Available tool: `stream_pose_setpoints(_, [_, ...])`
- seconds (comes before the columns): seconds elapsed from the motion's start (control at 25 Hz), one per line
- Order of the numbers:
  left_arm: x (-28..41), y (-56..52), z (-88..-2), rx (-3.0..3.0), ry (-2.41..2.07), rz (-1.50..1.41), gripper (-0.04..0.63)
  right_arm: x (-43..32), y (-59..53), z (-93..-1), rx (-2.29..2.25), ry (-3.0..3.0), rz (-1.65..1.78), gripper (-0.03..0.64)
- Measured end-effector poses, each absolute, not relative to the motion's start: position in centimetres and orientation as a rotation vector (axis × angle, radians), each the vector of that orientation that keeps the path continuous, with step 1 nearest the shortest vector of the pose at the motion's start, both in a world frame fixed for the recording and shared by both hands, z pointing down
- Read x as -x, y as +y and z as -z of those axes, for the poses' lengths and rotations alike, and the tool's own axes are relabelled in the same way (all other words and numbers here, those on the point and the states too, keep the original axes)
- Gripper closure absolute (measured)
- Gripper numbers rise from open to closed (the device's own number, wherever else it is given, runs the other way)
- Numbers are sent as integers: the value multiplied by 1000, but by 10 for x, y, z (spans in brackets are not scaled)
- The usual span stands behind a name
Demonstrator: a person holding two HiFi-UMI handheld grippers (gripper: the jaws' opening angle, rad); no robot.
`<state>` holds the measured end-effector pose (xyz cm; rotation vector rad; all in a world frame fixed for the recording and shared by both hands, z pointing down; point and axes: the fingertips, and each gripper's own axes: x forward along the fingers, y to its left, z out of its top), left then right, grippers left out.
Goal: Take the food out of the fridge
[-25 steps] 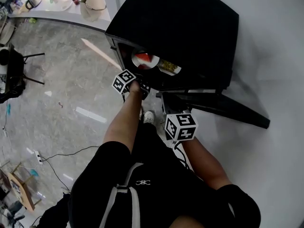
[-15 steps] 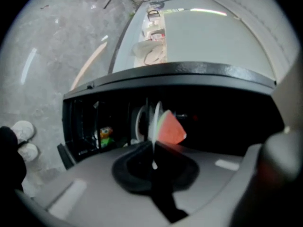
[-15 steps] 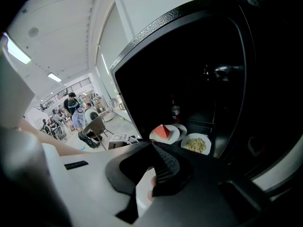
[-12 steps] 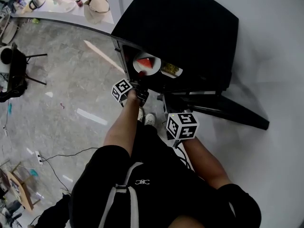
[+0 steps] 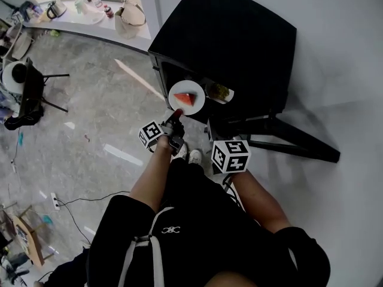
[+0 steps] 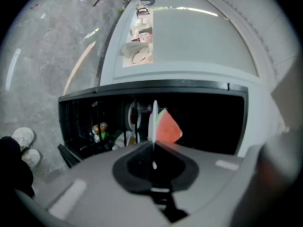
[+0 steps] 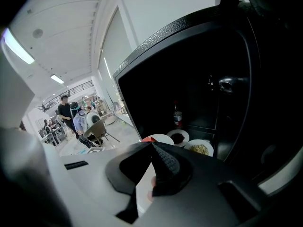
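head view, centre: our left gripper (image 5: 176, 116) pinches a white plate (image 5: 178, 93) with a watermelon slice (image 5: 185, 99) at the black fridge's (image 5: 239, 40) open front.
left gripper view: jaws clamp the plate's rim.
right gripper view, lower middle: our right gripper (image 7: 152, 148) is closed and empty.

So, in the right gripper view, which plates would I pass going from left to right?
white plate with the red slice → plate of dark food → plate of noodles
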<state>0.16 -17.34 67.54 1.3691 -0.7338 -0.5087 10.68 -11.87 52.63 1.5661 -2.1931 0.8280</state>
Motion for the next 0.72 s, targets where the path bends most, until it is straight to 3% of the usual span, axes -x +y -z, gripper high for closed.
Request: stream_pose_setpoints(0.72, [69,-84,-506,-1512,-642,394,589,-106,-133,-508,-1660,-2251,-738,620])
